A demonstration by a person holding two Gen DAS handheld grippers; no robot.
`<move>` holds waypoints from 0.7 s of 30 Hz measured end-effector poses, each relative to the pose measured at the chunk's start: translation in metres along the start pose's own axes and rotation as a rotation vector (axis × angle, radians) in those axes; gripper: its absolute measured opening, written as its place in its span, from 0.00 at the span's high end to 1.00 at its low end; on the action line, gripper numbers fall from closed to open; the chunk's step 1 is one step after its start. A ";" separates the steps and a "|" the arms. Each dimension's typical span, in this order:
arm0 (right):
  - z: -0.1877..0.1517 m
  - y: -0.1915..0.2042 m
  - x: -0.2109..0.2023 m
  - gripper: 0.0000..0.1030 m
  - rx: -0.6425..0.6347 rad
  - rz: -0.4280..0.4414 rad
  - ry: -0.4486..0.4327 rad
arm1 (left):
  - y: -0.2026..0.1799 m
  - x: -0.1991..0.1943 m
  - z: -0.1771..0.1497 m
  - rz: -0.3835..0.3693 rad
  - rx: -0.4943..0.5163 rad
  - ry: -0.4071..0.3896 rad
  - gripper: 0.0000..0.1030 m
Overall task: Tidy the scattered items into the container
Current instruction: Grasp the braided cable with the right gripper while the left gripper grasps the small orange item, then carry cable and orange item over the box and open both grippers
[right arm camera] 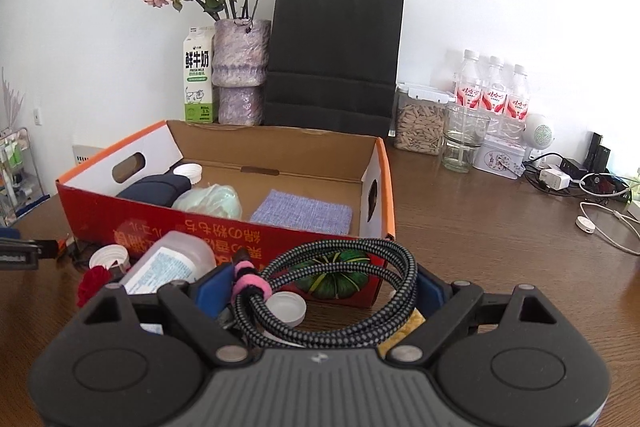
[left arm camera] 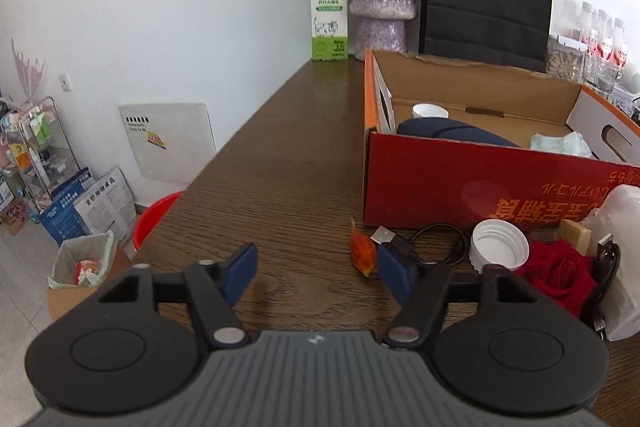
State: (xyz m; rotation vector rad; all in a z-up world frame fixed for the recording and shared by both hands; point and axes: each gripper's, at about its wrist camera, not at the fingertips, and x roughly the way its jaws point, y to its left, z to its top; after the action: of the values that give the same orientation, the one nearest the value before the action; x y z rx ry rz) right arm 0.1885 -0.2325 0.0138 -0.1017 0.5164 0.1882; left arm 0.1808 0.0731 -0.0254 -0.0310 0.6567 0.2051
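left wrist view: left gripper (left arm camera: 316,269) half open, nothing between the pads, hovering low over the wooden table (left arm camera: 280,147). orange candy wrapper (left arm camera: 362,253) just ahead and right of centre, right beside the right-hand pad, long axis running away from the camera. black usb cable (left arm camera: 432,245), white cap (left arm camera: 498,243) and red rose (left arm camera: 560,277) further right, all in front of the red cardboard box (left arm camera: 460,179). box ahead-right, already holding a dark pouch and a crumpled mask. probably needs a small shift right to centre the wrapper before closing.

right wrist view: right gripper (right arm camera: 320,289) wide but clamped on a coiled braided cable (right arm camera: 340,291), pink tie on the loop. box (right arm camera: 224,227) directly ahead, open top well within reach; blue cloth and free floor inside on the right. right hand nearer the box, so drop looks next.

surroundings: white wall, vase, milk carton, black paper bag behind the box.
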 end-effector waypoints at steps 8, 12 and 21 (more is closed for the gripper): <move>0.000 0.003 -0.001 0.13 0.007 0.007 -0.008 | 0.005 0.008 0.002 -0.055 -0.037 0.007 0.84; -0.002 0.003 -0.002 0.13 0.014 0.008 -0.009 | 0.009 0.005 0.003 -0.071 -0.049 0.002 0.89; -0.003 0.000 -0.009 0.13 0.028 0.006 -0.025 | 0.013 -0.018 0.000 -0.049 -0.045 -0.076 0.90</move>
State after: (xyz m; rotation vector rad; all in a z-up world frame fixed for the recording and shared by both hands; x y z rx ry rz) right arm 0.1794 -0.2344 0.0158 -0.0707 0.4946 0.1882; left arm 0.1649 0.0823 -0.0139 -0.0817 0.5748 0.1724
